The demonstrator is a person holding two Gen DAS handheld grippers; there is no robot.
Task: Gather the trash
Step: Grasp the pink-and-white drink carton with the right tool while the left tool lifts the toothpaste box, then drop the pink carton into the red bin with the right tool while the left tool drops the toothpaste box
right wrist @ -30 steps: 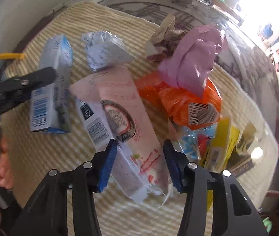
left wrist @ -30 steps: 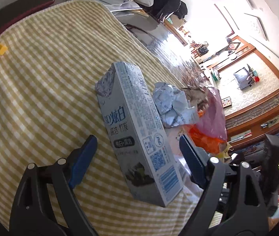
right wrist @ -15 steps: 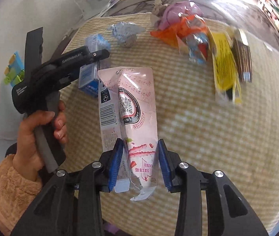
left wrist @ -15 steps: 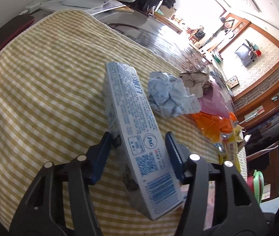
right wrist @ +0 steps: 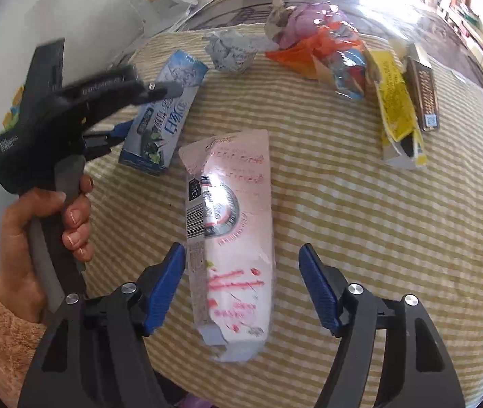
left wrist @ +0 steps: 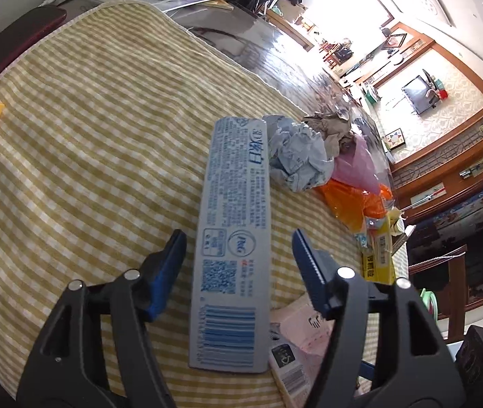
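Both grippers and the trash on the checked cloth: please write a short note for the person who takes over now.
Left gripper: jaws just opened, blue toothpaste box lies loose between them.
Right gripper: jaws just opened, pink wrapper loose between them.
Both pieces lie side by side on the checked cloth.
Far edge: crumpled paper, orange bag, yellow packet.
No bin in view; everything remains to collect.

Daylight from upper right blows out both my views. Glare on the pink wrapper (right wrist: 238, 187); my left tongs (right wrist: 129, 129) motion-blurred; fisheye edges bend, corners dark.
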